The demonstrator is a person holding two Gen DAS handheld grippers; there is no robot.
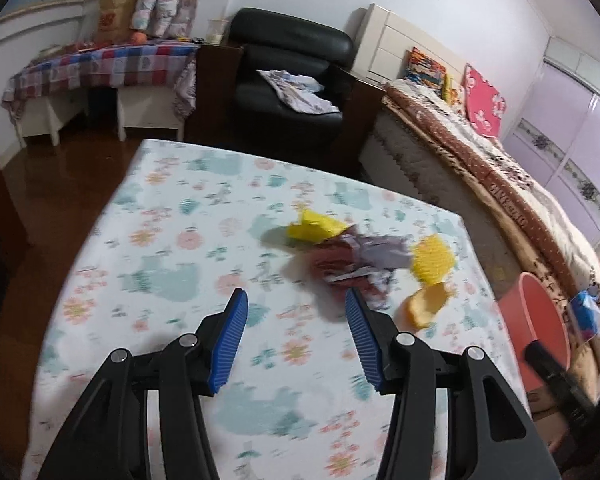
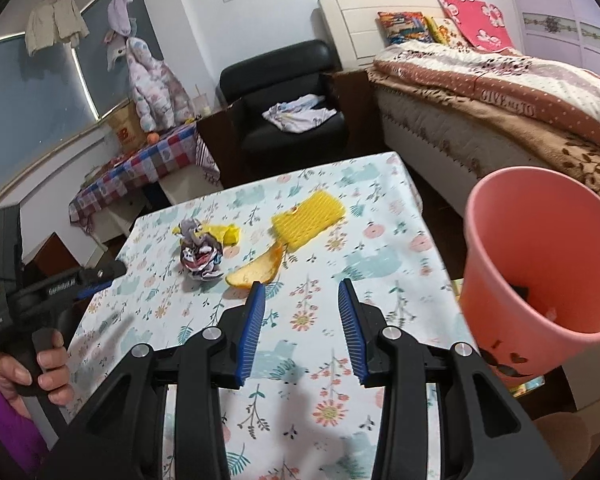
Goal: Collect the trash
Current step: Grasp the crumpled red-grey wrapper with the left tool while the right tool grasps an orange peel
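Observation:
Trash lies on the floral tablecloth: a crumpled purple-red wrapper, a yellow foam net sleeve, a yellow scrap and an orange peel. A pink bin stands off the table's right side. My left gripper is open and empty, its right finger just short of the wrapper. My right gripper is open and empty, just short of the peel.
A bed runs along the right. A black armchair with cloth on it stands beyond the table. A checked-cloth bench sits at the left by the window. The table's far edge drops to dark floor.

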